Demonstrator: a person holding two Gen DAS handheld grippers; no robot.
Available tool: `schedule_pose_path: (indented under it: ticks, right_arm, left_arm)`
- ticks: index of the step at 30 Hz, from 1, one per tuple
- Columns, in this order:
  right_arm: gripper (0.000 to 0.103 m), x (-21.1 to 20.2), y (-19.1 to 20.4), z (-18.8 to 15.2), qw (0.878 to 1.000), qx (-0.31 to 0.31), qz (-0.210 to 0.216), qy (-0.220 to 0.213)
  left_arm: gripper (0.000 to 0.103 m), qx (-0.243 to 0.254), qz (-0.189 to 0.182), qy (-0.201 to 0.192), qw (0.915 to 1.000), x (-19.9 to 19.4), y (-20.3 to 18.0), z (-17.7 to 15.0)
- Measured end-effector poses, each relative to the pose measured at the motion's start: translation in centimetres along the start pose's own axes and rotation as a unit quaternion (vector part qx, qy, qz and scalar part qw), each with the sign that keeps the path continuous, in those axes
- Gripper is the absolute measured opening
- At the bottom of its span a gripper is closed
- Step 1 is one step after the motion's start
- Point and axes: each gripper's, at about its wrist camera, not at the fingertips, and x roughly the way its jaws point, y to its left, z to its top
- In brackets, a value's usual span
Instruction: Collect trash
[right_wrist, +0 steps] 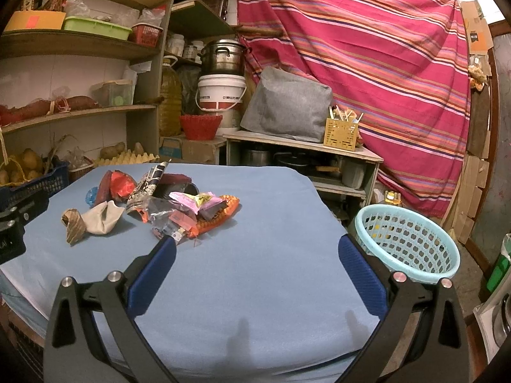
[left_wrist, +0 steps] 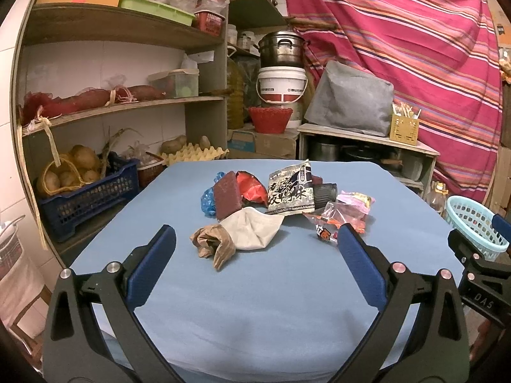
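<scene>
A heap of trash lies mid-table on the blue cloth [left_wrist: 255, 287]: a crumpled brown paper [left_wrist: 212, 242], a white crumpled cloth-like piece [left_wrist: 255, 229], a maroon block [left_wrist: 226, 196], a black-and-white snack packet [left_wrist: 289, 191] and clear and pink wrappers [left_wrist: 345, 210]. My left gripper [left_wrist: 255, 239] is open, just short of the brown paper. In the right wrist view the same heap [right_wrist: 179, 204] lies ahead to the left. My right gripper [right_wrist: 255, 249] is open over bare cloth. A light blue basket [right_wrist: 408, 239] stands off the table's right edge.
Wooden shelves [left_wrist: 121, 105] with potatoes, a blue crate [left_wrist: 89, 194] and egg trays [left_wrist: 194, 153] stand to the left. Behind the table are a white bucket [left_wrist: 281, 84], a red basket [left_wrist: 270, 118], a low cabinet [left_wrist: 367, 143] and a striped cloth [left_wrist: 399, 32].
</scene>
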Motion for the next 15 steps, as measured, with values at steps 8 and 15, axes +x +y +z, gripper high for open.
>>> schedule_pose_path:
  ticks: [8,15]
  right_arm:
    - [0.099,0.06,0.03,0.0,1.0,0.0,0.0,0.001]
    - [0.099,0.09,0.07,0.1,1.0,0.0,0.0,0.002]
  left_arm:
    - [0.098,0.0,-0.002,0.003,1.0,0.08,-0.19,-0.06]
    - [0.098,0.0,-0.002,0.003,1.0,0.1,-0.26,-0.08]
